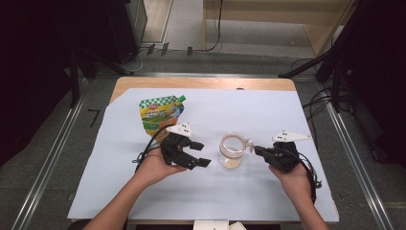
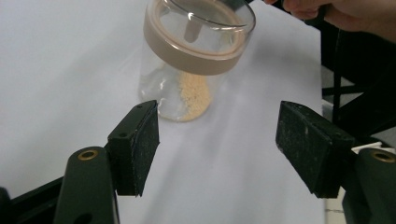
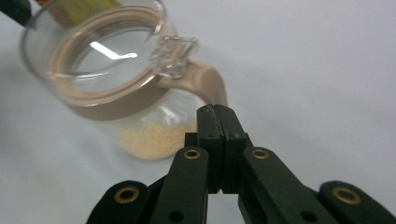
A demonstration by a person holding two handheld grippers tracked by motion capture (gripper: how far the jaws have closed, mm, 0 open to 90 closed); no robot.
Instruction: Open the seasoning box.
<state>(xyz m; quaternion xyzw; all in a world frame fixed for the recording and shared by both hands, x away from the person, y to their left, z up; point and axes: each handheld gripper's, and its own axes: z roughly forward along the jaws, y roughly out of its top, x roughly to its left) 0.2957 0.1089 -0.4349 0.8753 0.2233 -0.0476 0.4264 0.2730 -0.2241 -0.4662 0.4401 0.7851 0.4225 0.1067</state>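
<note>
While the glass jar (image 1: 233, 150) stands upright on the white sheet (image 1: 206, 191) over the tabletop (image 1: 143, 82) — a little pale powder at its bottom, tan lid on — the left hand-held gripper (image 1: 200, 153) sits just left of it, jaws apart and empty. Right of the jar, the right hand-held gripper (image 1: 255, 149) has its jaws pressed together at the lid's tan latch, gripping nothing. Beyond the jar's left side lies a green-and-yellow pouch (image 1: 159, 112).
</note>
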